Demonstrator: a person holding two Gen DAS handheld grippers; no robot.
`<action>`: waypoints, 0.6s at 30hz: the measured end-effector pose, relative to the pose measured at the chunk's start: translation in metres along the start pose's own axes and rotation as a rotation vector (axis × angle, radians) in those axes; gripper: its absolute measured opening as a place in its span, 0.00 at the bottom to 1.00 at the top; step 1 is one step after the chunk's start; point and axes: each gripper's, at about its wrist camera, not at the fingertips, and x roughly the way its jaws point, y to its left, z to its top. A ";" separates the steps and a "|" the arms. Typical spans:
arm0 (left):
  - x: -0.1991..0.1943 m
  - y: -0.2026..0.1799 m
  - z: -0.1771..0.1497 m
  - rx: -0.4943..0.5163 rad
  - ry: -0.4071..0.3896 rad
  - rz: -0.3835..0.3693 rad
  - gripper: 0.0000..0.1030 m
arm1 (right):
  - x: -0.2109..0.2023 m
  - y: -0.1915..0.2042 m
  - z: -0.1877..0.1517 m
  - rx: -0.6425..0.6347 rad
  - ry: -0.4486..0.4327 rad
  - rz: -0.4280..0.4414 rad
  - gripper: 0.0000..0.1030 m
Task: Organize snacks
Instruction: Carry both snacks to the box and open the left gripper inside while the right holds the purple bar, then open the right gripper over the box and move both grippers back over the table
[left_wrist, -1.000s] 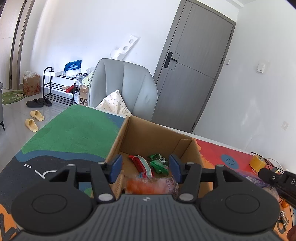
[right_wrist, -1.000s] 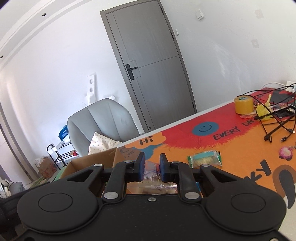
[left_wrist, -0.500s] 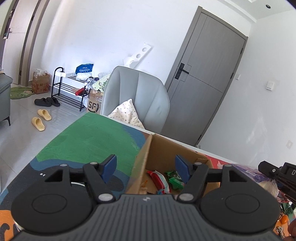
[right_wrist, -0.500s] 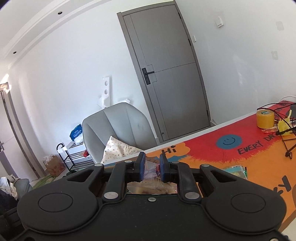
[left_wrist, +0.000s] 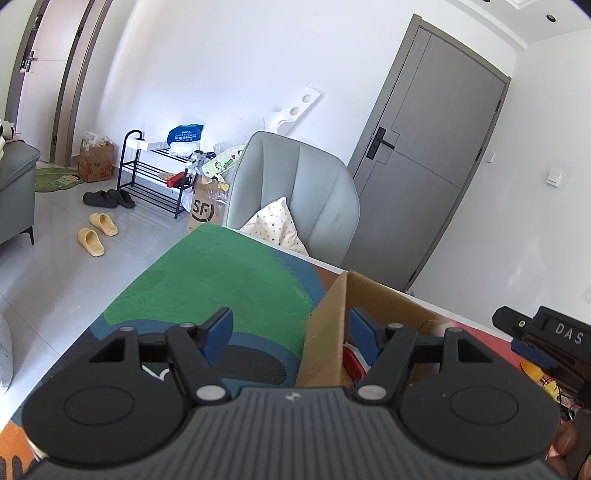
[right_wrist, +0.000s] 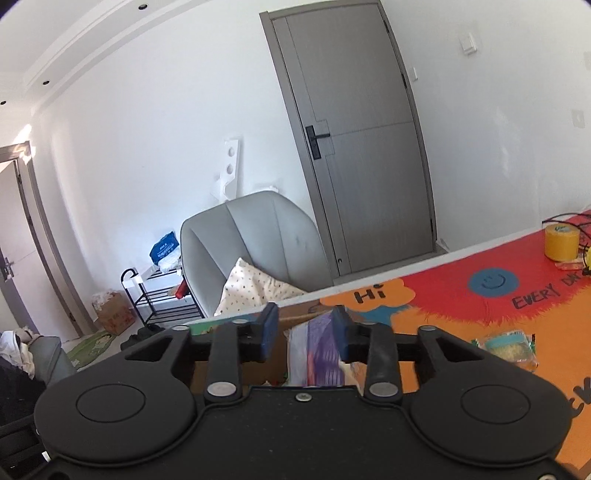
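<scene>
An open cardboard box (left_wrist: 328, 325) stands on the colourful table mat, with a red snack packet (left_wrist: 352, 360) showing inside it. My left gripper (left_wrist: 291, 328) is open and empty, its fingers straddling the box's left wall. The right gripper (left_wrist: 535, 336) shows at the right edge of the left wrist view. In the right wrist view, my right gripper (right_wrist: 304, 328) hovers over the box (right_wrist: 258, 365) with its jaws opening. A clear bag with purple print (right_wrist: 317, 350) hangs between them near the right pad, and the left pad is apart from it.
A green and yellow snack packet (right_wrist: 506, 345) lies on the orange mat to the right. A yellow tape roll (right_wrist: 561, 242) and cables sit at the far right. A grey chair (left_wrist: 295, 192) with a spotted pillow stands behind the table, and a shoe rack (left_wrist: 155, 177) farther left.
My left gripper widened, dropped an orange packet into the box and drifted left over the box wall. My right gripper, shut on the purple bag before, moved toward the box and parted its jaws.
</scene>
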 end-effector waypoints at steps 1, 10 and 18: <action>0.000 0.000 0.000 -0.001 0.000 0.001 0.66 | -0.001 -0.001 -0.001 0.003 0.005 -0.005 0.44; -0.004 -0.012 -0.004 0.024 0.000 0.012 0.80 | -0.016 -0.017 -0.009 0.025 0.080 -0.023 0.56; -0.011 -0.034 -0.013 0.066 0.016 -0.002 0.88 | -0.033 -0.042 -0.013 0.062 0.100 -0.047 0.81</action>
